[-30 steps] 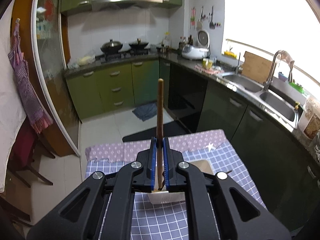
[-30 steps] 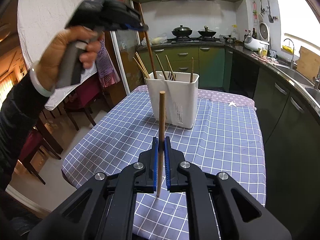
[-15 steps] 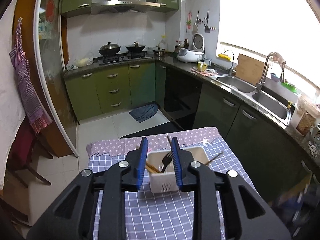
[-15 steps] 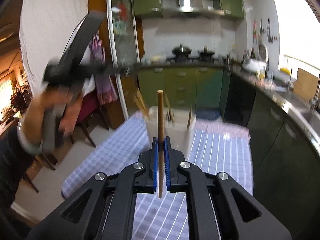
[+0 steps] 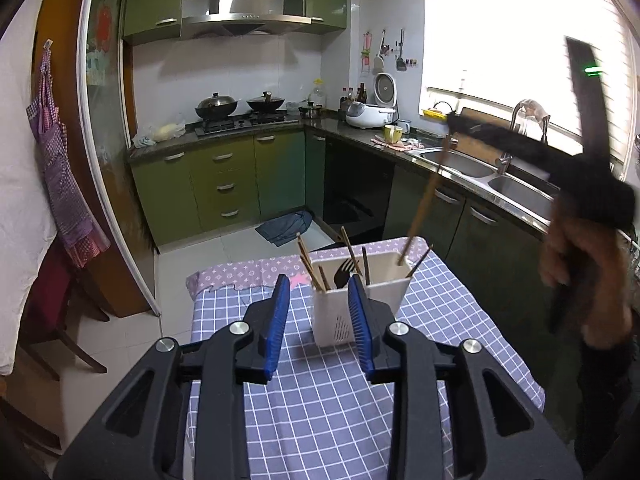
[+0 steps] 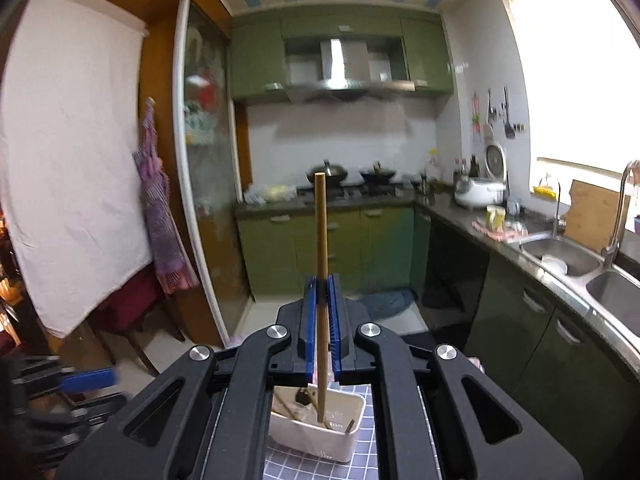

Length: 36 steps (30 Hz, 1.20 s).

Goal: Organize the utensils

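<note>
Left gripper [image 5: 320, 324] jaws just opened, empty; right gripper's [image 6: 321, 322] chopstick [image 6: 321, 280] now over holder [image 6: 320, 436].

I see a matt wooden chopstick [image 6: 321, 264], a white plastic holder [image 5: 360, 300] at my twelve o'clock, a checked cloth [image 5: 320, 412], and glossy green cabinets [image 5: 224, 188].

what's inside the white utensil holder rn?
White utensil holder holds several wooden chopsticks leaning out and a dark fork. The lower ends are hidden by its walls. The right gripper holds another chopstick above it.
</note>
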### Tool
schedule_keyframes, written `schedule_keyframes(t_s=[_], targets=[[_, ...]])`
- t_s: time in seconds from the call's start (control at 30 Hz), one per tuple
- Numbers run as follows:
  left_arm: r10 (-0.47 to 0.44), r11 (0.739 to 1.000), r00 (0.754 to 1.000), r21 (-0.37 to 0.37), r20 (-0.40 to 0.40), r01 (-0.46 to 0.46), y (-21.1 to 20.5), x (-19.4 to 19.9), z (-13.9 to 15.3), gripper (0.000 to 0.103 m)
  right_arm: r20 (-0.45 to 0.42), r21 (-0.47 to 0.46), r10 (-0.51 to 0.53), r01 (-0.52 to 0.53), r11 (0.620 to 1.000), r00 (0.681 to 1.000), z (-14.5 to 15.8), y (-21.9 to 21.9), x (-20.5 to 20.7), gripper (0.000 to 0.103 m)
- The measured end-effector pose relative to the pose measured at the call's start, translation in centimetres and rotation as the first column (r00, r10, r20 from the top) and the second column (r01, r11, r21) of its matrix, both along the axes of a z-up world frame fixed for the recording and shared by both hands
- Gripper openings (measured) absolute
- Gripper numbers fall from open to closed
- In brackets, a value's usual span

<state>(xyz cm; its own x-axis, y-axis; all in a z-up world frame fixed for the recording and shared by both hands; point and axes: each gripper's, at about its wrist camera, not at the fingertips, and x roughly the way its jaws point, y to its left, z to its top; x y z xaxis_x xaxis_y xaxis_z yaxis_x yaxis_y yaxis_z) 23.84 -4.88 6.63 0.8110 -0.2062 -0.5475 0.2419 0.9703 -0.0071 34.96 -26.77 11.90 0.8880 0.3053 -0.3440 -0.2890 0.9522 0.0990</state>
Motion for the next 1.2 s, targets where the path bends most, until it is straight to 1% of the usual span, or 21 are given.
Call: schedule_keyframes(t_s=[0.2,0.37,0.4,0.5,0.6,0.67,0.73,0.77,0.8,0.87,0.9,0.93,0.97,1.0,1.03,1.1,1.17,1.2], targets=[[-0.003,1.000,0.999,-0.010,-0.036,0.003,0.6,0.1,-1.1,0.029,-0.098,-0.065,-0.016,0.010,0.998,0.995,-4.6,1.7,3.6,0.007],[-0.001,1.000,0.999,-0.012,-0.052,0.000,0.5,0.3,-1.7,0.030,-0.161,-0.097,-0.014,-0.002,0.995,0.987,-7.8,2.5,4.8,0.007],[-0.001,1.000,0.998,-0.011,-0.056,0.001,0.6,0.3,-1.9,0.031,-0.166,-0.102,-0.015,-0.002,0.995,0.986,-8.1,2.5,5.0,0.007],[-0.003,1.000,0.998,-0.008,-0.062,0.003,0.4,0.3,-2.0,0.033,-0.165,-0.094,-0.013,-0.003,0.996,0.986,-8.3,2.4,4.7,0.013],[-0.005,1.000,0.998,-0.008,-0.060,0.005,0.5,0.0,-2.0,0.034,-0.137,-0.072,0.004,-0.014,0.997,0.991,-7.3,2.0,3.2,0.013],[-0.006,1.000,0.998,-0.011,-0.055,0.005,0.5,-0.2,-1.9,0.034,-0.105,-0.048,0.017,-0.023,0.999,0.994,-6.1,1.4,1.3,0.013],[-0.007,1.000,0.999,-0.029,-0.050,0.006,0.6,-0.5,-1.8,0.037,-0.072,-0.016,0.026,-0.027,1.000,0.997,-5.1,0.5,-1.2,0.022],[-0.008,0.999,0.999,-0.036,-0.046,0.006,0.6,-0.7,-1.8,0.039,-0.056,-0.003,0.028,-0.028,1.000,0.998,-4.9,0.1,-2.4,0.023],[-0.006,0.999,0.999,-0.039,-0.041,0.005,0.7,-0.9,-1.9,0.043,-0.042,0.010,0.026,-0.026,1.000,0.999,-4.9,-0.5,-3.9,0.023],[0.000,0.999,1.000,-0.039,-0.023,-0.001,0.7,-1.6,-2.4,0.047,-0.036,0.027,0.024,-0.024,0.999,0.999,-5.7,-1.5,-6.4,0.029],[0.002,0.999,1.000,-0.036,-0.018,-0.002,0.6,-1.9,-2.8,0.048,-0.038,0.034,0.021,-0.020,0.999,0.999,-6.6,-2.1,-7.9,0.040],[0.004,0.999,1.000,-0.033,-0.014,-0.004,0.6,-2.3,-3.2,0.053,-0.040,0.031,0.011,-0.010,0.999,0.999,-7.6,-2.5,-9.3,0.049],[0.006,0.999,1.000,-0.034,-0.013,-0.006,0.6,-2.8,-3.9,0.056,-0.044,0.023,0.000,0.001,1.000,0.999,-9.1,-3.0,-11.0,0.053],[0.007,0.999,1.000,-0.038,-0.014,-0.008,0.6,-3.1,-4.3,0.064,-0.047,0.019,-0.005,0.005,1.000,0.999,-10.0,-3.3,-12.2,0.060],[0.012,0.999,1.000,-0.045,-0.016,-0.013,0.7,-3.6,-4.9,0.068,-0.052,0.012,-0.007,0.008,1.000,0.999,-11.0,-3.5,-13.4,0.070],[0.026,0.998,1.000,-0.052,-0.014,-0.026,0.7,-4.8,-6.0,0.070,-0.065,0.006,-0.012,0.012,1.000,0.998,-13.1,-4.2,-16.2,0.080],[0.043,0.998,0.999,-0.048,-0.003,-0.043,0.6,-6.3,-7.0,0.077,-0.067,0.014,-0.023,0.024,1.000,0.997,-14.3,-4.9,-18.6,0.086],[0.051,0.998,0.999,-0.046,0.004,-0.051,0.5,-6.9,-7.2,0.083,-0.064,0.018,-0.027,0.028,0.999,0.998,-14.8,-5.2,-19.8,0.091]])
